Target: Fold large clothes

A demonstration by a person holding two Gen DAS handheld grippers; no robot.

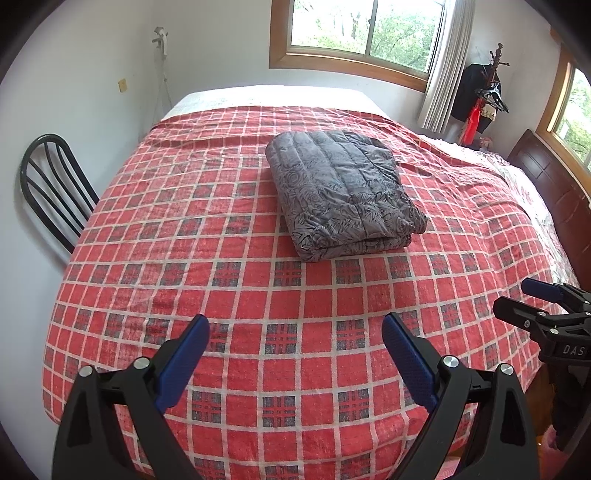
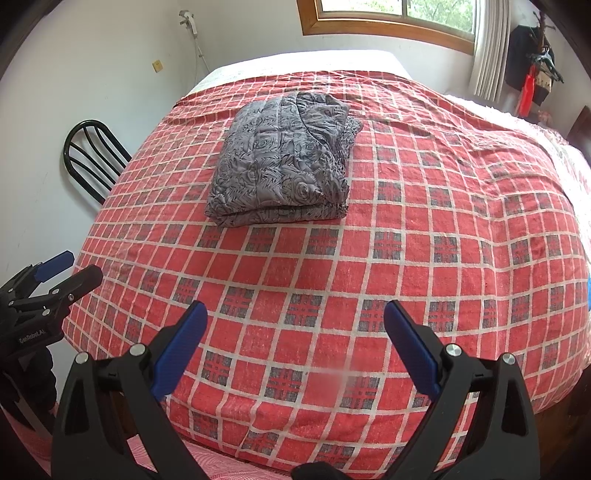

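A grey quilted garment with a dark floral print (image 1: 341,192) lies folded into a thick rectangle on the red plaid bedspread (image 1: 229,295), toward the bed's far half. The same folded garment (image 2: 284,166) shows in the right wrist view. My left gripper (image 1: 295,332) is open and holds nothing, hovering over the near part of the bed, well short of the garment. My right gripper (image 2: 295,321) is likewise open with nothing between its blue pads. Each gripper appears at the edge of the other's view: the right gripper (image 1: 532,295) and the left gripper (image 2: 70,269).
A black metal chair (image 1: 51,184) stands by the bed's left side against the white wall. A dark wooden headboard (image 1: 554,192) runs along the right. A coat rack with hanging items (image 1: 484,96) stands in the far right corner beside a curtained window (image 1: 362,29).
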